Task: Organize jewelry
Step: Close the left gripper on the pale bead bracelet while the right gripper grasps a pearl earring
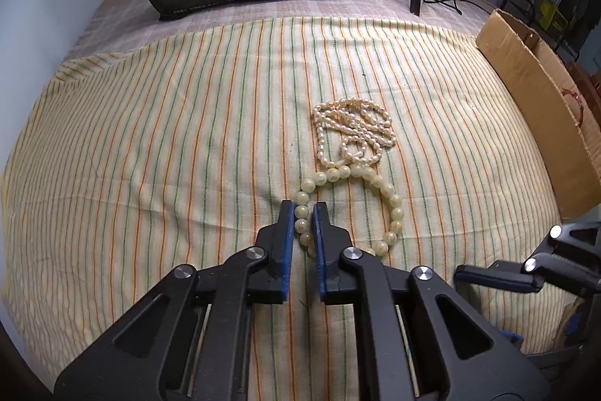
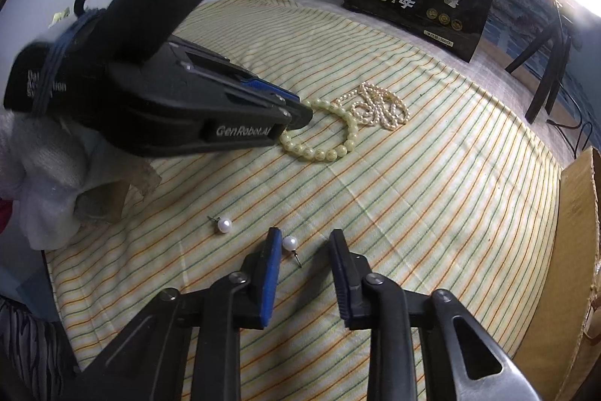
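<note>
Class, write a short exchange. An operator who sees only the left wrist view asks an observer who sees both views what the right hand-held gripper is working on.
Operator: In my view the right hand-held gripper is only a sliver at the frame's edge. What is under it?
Observer: A small white pearl stud earring lies on the yellow striped cloth between its open fingers. It is not yet pinched.
Operator: Is that the only earring?
Observer: No. A second white pearl stud earring lies on the cloth to the left of the first, apart from it and outside the fingers.
</note>
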Demonstrator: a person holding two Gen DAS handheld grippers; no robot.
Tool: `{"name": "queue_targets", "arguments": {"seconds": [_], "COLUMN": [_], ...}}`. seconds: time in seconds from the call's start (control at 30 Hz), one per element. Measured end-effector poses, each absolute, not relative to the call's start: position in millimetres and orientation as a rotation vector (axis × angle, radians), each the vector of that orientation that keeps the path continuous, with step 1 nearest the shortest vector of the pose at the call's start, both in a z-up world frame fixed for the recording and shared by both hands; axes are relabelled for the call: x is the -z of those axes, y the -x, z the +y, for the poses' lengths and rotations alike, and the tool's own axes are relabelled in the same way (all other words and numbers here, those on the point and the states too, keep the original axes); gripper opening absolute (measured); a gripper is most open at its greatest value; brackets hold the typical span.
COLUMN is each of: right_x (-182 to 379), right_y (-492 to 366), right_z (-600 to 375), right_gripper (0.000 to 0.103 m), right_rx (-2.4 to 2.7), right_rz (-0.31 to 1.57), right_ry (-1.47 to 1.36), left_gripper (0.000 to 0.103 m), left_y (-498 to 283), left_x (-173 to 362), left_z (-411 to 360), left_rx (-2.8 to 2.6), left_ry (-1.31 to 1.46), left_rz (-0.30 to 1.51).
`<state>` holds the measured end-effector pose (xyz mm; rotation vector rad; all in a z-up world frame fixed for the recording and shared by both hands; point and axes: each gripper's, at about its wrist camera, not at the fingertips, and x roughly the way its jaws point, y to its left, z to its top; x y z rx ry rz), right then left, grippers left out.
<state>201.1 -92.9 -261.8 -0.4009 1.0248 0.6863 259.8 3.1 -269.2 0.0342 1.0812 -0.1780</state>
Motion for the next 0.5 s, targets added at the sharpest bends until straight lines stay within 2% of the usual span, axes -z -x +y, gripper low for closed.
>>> {"name": "queue_targets", "arguments": {"seconds": [0.13, 0.5], "right_x": [262.6, 253.6], "right_y": [-199.7, -193.3], "right_z": [-92.5, -102.1], "right_gripper": [0.006, 0.006], "right_rx": [-0.686, -0.680], "right_rz": [1.015, 1.005], "right_ry": [0.419, 0.347], "left_gripper": [0.007, 0.005], "left_y": [-258.5, -248.2], "left_x": [269.1, 257.2], "left_z": [5.8, 17.5], "left_rx": [0.184, 0.179], "left_ry": [-0.022, 0.030], "left_rz": [1.075, 1.046]}}
